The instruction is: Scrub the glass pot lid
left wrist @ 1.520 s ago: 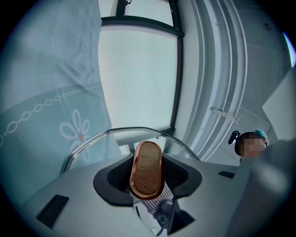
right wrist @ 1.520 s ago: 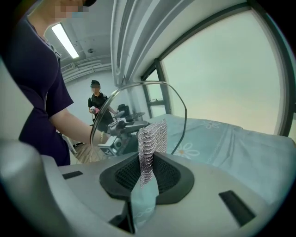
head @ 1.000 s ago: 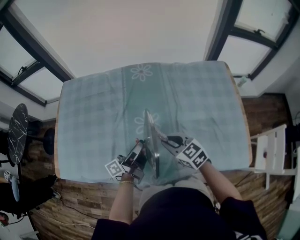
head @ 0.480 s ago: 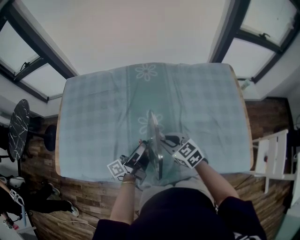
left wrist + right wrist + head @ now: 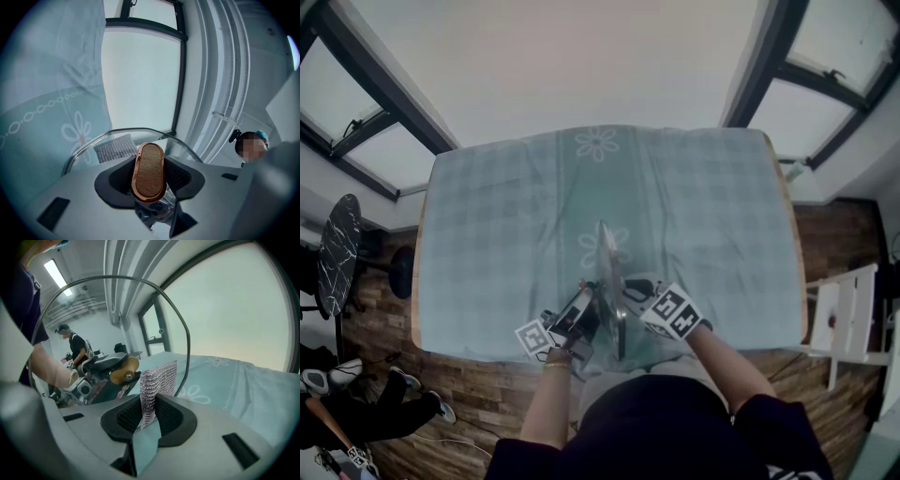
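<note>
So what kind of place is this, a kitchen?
Probably a bright room set up as a dining area rather than a kitchen: a table under a teal checked tablecloth, large dark-framed windows, wood flooring.

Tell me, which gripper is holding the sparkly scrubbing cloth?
The right gripper: its jaws pinch the silvery mesh cloth. The left gripper clamps the wooden knob of the glass lid instead.

Your glass pot lid (image 5: 108, 324) was clear and glossy with a thin bright metal rim, its knob (image 5: 149, 171) matt pale wood ringed in shiny copper-toned metal, your scouring cloth (image 5: 157, 380) rough silvery mesh, the tablecloth (image 5: 703, 206) soft matt cloth.
</note>
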Tool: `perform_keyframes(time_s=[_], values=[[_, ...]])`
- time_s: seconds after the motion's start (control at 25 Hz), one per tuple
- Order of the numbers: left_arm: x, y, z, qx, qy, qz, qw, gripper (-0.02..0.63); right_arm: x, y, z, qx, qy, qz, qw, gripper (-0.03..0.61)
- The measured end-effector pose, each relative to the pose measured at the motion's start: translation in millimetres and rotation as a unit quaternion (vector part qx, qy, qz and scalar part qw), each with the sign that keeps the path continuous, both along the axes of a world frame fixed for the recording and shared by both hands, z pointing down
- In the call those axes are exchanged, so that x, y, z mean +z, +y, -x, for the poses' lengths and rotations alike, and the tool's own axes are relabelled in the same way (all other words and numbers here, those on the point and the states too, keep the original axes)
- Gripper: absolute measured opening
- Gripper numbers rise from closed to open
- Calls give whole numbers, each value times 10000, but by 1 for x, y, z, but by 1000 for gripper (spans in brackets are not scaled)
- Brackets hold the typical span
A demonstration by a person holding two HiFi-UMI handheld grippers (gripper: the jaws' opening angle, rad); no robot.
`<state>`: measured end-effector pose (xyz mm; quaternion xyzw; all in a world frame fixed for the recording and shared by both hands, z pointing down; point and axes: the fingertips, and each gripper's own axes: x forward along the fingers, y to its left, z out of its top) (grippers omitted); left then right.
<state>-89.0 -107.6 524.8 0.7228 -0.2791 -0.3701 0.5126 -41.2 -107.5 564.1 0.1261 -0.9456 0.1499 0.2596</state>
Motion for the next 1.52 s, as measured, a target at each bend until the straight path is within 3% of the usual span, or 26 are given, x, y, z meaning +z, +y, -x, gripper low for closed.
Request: perform_keyframes(time_s=[0.72,1.52], values=[[1,0,0,15,-22,-1,10000,170,22,51,-1,-523,171,462,9974,75],[0,0,-3,38,-85,-5,10000,170,14,111,-13,-1067,157,632,9922,75]])
